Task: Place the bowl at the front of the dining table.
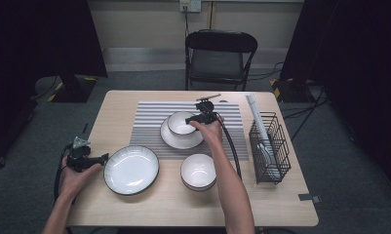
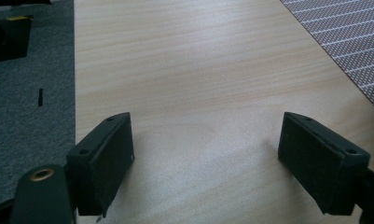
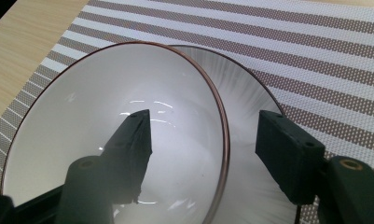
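A white bowl (image 3: 114, 135) with a thin dark rim sits nested on a small white plate (image 3: 250, 116) at the middle of the striped placemat (image 3: 315, 56). Its near wall passes between the jaws of the right gripper (image 3: 203, 149): one jaw hangs inside the bowl, the other outside over the plate. The jaws stand apart with a gap to the rim on either side, so nothing is gripped; the bowl appears to rest on the plate under its own weight, and stacking it there looks like the job in hand.

From the high view, the right gripper (image 1: 203, 116) reaches the bowl (image 1: 181, 123) from its right side, with the plate (image 1: 182, 136) below. Nearer the person than this gripper, just off the placemat (image 1: 149, 122), stand a second white bowl (image 1: 198, 171) and, to its left, a larger white plate (image 1: 131, 169), probably next in line. Well to the gripper's right stands a black wire rack (image 1: 269, 146) holding pale utensils.

The left gripper (image 1: 93, 160) waits at the table's (image 1: 183, 209) left edge beside the large plate, its jaws spread wide over bare wood (image 2: 203, 93) and holding nothing.
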`<state>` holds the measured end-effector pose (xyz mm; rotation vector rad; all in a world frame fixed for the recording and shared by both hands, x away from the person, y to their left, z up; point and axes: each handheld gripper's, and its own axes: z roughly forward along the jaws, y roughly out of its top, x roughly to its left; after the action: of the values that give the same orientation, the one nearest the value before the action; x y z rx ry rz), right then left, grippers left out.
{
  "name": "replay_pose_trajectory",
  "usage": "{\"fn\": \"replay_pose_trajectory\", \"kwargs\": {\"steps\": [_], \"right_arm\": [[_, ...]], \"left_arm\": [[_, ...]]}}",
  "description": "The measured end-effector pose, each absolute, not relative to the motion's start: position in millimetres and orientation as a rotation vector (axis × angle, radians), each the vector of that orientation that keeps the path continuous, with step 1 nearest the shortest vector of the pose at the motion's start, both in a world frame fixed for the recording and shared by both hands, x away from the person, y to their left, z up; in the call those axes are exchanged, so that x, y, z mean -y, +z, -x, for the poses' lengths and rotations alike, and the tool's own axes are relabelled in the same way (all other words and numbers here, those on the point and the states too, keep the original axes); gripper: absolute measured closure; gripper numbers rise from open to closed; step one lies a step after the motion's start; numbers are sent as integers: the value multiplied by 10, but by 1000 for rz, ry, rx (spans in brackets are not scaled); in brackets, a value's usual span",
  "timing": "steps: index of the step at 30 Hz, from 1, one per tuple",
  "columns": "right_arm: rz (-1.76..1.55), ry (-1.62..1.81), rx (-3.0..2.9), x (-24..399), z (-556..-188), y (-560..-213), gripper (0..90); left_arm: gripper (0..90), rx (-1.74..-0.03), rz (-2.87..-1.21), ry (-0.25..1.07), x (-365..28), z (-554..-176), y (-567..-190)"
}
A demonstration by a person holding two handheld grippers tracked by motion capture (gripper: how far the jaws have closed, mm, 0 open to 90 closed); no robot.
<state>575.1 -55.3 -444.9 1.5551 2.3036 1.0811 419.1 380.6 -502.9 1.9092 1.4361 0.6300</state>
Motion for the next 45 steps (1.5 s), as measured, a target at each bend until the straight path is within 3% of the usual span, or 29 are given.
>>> {"fn": "replay_pose_trajectory", "kwargs": {"steps": [14,45], "right_arm": [[-1514,1145,-2295,565,-5641,-4301,310],[-1335,1241,-2312,633,-5267,-4060,328]], "left_arm": [[177,-1436,-1909,630,-3806,-4191,-5029],[177,-1436,-1910,630,-3806,-4191,-5029]]}}
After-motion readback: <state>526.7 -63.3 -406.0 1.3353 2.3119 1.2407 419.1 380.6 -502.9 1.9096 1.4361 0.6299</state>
